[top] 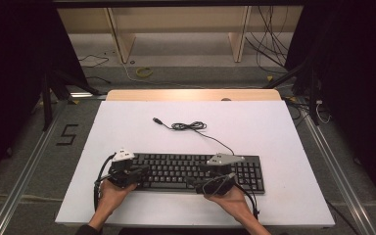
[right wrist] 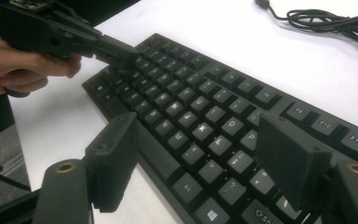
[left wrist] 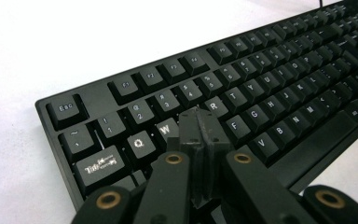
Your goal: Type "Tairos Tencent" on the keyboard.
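The black keyboard lies near the surface's near edge, long axis left to right, its cable trailing far. The left claw, jaws together, tips down over the E key. The right claw hovers wide apart above the keyboard's right half.

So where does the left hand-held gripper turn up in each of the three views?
High view: left hand-held gripper sits lower left, over the keyboard's left end.
Left gripper view: bottom centre, its jaws pressed together with nothing between them, tips by the W and E keys.
Right gripper view: top left, held in a hand, tips on the far rows.
Shared landmark: the black keyboard.
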The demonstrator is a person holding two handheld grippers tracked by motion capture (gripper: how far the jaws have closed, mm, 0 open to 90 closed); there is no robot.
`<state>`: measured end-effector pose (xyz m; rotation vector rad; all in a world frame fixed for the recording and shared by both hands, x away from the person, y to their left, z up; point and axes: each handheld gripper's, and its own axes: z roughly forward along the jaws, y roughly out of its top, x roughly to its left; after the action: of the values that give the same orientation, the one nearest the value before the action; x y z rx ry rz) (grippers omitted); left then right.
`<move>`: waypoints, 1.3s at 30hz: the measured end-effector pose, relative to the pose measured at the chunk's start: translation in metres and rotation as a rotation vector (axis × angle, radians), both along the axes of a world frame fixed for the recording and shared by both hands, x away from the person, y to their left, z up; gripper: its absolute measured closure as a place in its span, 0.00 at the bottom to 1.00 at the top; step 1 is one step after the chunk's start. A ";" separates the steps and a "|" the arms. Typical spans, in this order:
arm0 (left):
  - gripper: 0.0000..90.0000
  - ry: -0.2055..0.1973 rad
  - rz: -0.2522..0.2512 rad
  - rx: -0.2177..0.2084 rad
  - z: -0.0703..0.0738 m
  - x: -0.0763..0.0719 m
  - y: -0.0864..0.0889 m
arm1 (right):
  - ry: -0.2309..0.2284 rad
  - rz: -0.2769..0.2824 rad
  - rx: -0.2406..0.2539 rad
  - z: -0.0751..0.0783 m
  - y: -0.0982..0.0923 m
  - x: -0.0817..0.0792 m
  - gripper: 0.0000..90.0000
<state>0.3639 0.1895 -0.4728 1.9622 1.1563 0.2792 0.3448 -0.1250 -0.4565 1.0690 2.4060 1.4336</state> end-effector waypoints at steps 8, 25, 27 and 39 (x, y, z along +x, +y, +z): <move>0.99 0.019 -0.006 0.017 -0.003 0.003 -0.003 | 0.001 0.007 0.001 0.000 0.000 -0.005 0.34; 0.99 0.043 -0.014 0.038 -0.007 0.004 -0.007 | 0.000 0.009 -0.003 0.000 -0.002 -0.007 0.34; 0.99 0.045 -0.013 0.037 -0.007 0.004 -0.007 | 0.001 0.008 -0.002 0.000 -0.002 -0.007 0.34; 0.89 0.015 -0.012 0.005 0.003 0.001 -0.004 | -0.005 0.008 0.003 0.001 -0.002 -0.007 0.34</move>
<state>0.3646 0.1855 -0.4699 1.9777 1.1540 0.2623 0.3375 -0.1270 -0.4554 1.0563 2.4090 1.4410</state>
